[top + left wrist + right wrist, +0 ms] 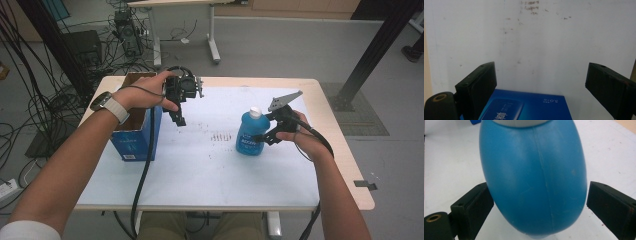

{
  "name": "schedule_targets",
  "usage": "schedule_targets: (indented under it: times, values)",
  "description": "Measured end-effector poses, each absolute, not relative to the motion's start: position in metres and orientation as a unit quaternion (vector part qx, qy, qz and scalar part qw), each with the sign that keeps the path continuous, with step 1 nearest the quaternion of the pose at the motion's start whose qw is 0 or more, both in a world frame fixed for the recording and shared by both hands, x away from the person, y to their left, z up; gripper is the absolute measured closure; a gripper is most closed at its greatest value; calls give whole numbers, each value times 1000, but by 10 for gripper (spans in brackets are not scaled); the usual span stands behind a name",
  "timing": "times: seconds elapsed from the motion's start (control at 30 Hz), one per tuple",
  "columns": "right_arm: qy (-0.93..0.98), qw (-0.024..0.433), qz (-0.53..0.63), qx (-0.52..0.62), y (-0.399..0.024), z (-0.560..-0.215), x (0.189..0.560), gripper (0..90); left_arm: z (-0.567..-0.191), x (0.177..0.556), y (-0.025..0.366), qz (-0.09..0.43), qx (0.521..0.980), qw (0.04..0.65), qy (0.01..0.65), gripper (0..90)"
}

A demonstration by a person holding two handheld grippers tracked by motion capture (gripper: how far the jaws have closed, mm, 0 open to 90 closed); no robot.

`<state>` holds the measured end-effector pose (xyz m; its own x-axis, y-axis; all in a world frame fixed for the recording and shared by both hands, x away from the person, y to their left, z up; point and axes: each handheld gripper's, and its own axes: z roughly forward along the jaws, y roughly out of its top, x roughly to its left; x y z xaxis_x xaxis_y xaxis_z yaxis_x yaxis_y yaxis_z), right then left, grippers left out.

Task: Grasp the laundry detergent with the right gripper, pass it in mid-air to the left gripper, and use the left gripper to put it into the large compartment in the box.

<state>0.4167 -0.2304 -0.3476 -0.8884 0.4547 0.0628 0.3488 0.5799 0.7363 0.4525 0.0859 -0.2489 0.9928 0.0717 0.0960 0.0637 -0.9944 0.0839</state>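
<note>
A blue plastic bottle (250,132) with a white cap stands upright on the white table top (200,170), right of centre. My right gripper (261,137) comes at it level from the right. Its jaws straddle the bottle's rounded body (534,177); the left pad sits at its side, while a thin gap shows at the right pad. My left gripper (179,119) hangs open above the table, pointing down, just right of a blue carton (134,145) with an open top. In the left gripper view the jaws (540,75) hold nothing, and the carton's printed face (529,107) lies below them.
Dark scuff marks (222,136) dot the table's middle. Each gripper trails a black cable (146,165) toward the near edge. On the floor beyond stand a desk leg (214,47) and a tangle of cables (45,100), with a black post (372,55) at the right.
</note>
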Motion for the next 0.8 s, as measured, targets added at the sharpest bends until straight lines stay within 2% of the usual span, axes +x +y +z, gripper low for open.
schedule_targets:
  times: [0.8]
  values:
    - [880,70,417,218,-227,-355,417,141,-253,453,88,49,997,42,36,105]
